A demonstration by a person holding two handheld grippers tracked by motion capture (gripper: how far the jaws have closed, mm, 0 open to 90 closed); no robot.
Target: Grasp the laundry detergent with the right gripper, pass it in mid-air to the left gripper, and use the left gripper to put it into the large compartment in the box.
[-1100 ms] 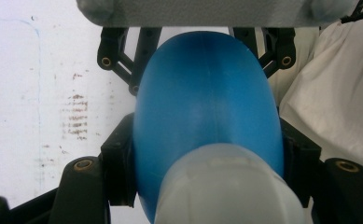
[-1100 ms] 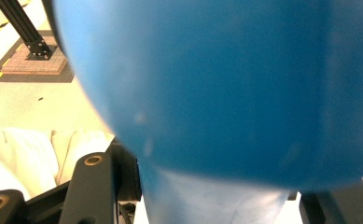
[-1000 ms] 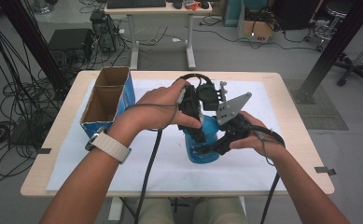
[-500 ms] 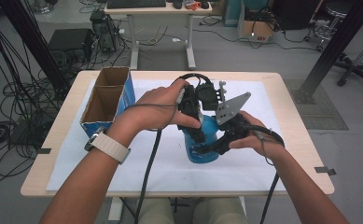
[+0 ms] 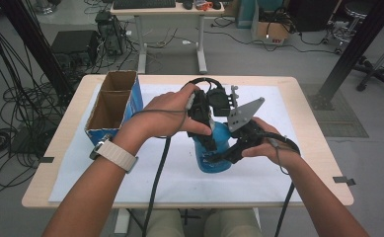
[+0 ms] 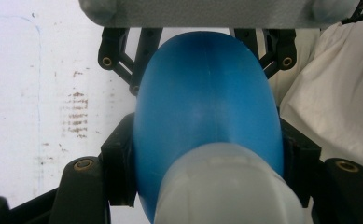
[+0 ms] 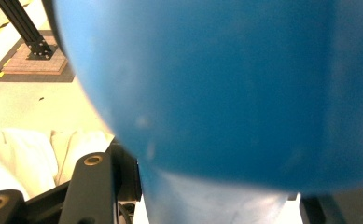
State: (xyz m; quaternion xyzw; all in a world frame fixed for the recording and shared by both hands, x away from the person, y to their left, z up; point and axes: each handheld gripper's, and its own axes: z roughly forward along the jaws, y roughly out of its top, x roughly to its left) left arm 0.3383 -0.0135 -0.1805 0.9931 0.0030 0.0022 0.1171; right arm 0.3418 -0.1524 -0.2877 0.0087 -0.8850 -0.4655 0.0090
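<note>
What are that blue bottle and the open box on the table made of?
The blue bottle looks like plastic: smooth, evenly coloured, with a soft sheen, and a paler, cloudy white cap that also seems plastic. The box looks like cardboard: dull brown inside with thin raw edges, its outside printed blue. It stands on the table, whose pale rim looks like wood or a wood-look board.

We wear a cream ribbed watch band (image 5: 114,154) on our left wrist, at about eight o'clock in the high view, with bare forearms and light trousers (image 5: 199,223) at six o'clock. Our left hand-held gripper (image 5: 203,129) is black with brass-ringed pivot screws and a trailing black cable (image 5: 156,182). Our right hand-held gripper (image 5: 229,154) carries a grey three-cornered plate (image 5: 243,113) drilled with small holes.
</note>
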